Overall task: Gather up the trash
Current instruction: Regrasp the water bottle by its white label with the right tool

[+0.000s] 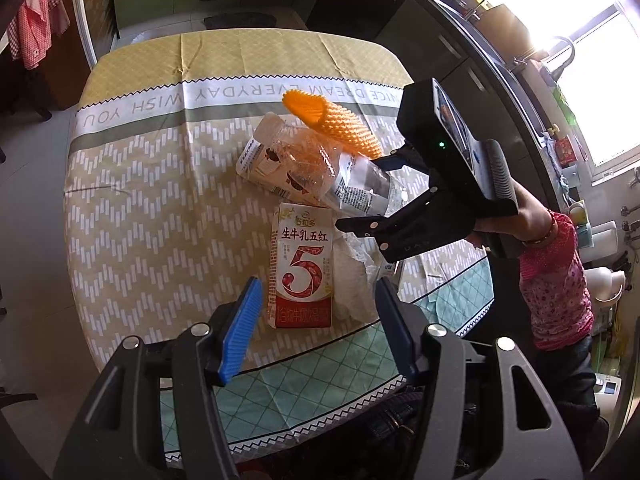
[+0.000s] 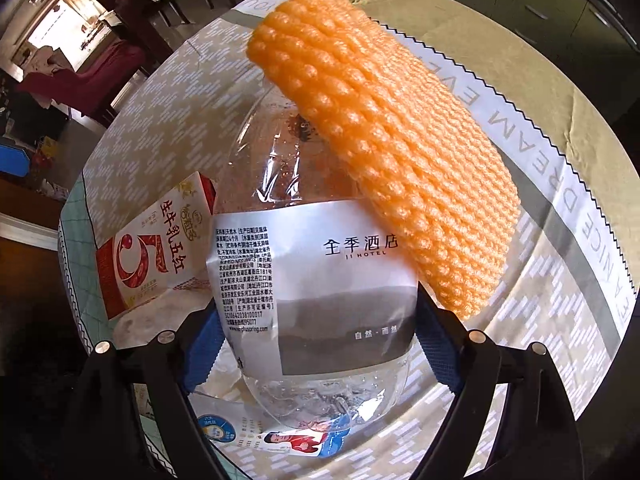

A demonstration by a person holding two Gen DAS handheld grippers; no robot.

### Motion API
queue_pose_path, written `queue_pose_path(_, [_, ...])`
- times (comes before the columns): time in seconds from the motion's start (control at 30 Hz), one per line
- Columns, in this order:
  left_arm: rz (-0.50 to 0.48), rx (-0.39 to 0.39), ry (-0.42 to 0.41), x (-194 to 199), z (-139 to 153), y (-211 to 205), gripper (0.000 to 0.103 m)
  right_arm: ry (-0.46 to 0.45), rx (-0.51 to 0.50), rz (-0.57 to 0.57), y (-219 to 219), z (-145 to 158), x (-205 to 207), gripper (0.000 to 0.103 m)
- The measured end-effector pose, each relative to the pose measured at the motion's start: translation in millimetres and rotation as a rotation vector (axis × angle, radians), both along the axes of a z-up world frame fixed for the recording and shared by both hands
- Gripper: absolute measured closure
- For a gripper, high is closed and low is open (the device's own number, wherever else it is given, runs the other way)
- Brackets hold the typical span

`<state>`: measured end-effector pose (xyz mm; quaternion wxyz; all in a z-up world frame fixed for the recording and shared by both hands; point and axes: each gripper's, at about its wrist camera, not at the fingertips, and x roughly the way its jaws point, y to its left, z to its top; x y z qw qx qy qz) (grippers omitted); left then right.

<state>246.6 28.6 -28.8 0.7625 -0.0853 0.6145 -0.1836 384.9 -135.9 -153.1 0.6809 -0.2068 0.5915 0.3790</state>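
Clamping a clear plastic water bottle [image 2: 320, 280] beneath an orange foam fruit net [image 2: 384, 152], the right gripper [image 2: 320, 336] works; the left gripper [image 1: 316, 320] hovers spread over a red-and-white milk carton [image 1: 303, 268] on the patterned kitchen tablecloth [image 1: 140, 220].

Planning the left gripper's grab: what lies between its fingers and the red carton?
Nothing; only bare tablecloth separates the left gripper from the carton, seen in the left wrist view.

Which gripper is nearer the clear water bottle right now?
Right. The right gripper straddles the water bottle at its label; the left gripper hangs open nearer the red milk carton.
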Motion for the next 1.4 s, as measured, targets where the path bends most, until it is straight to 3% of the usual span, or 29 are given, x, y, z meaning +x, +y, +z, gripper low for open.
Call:
queue_pose_path(0.17, [0.005, 0.002, 0.004, 2.3, -2.0, -2.2, 0.047, -0.003, 0.051, -0.022, -9.0, 16.8, -9.8, 0.019])
queue_pose_path(0.6, [-0.010, 0.032, -0.012, -2.1, 9.4, -14.3, 0.045, 0.214, 0.286, -0.145, -45.4, 44.0, -24.4, 0.023])
queue_pose_path(0.93, [-0.025, 0.055, -0.008, -0.9, 11.1, -27.0, 0.045, 0.233, 0.326, -0.192, -72.5, 66.1, -34.4, 0.029])
queue_pose_path(1.03, [-0.031, 0.062, -0.003, 0.1, 9.3, -30.7, 0.045, 0.175, 0.290, -0.175, -75.8, 74.7, -41.4, 0.032])
queue_pose_path(1.23, [-0.049, 0.063, -0.003, -0.6, 10.1, -38.2, 0.045, -0.113, 0.062, -0.070, -60.0, 68.0, -69.4, 0.035])
queue_pose_path(1.4, [-0.069, 0.069, 0.004, -2.4, 8.8, -41.9, 0.044, -0.265, -0.035, -0.026, -65.3, 56.7, -84.5, 0.034])
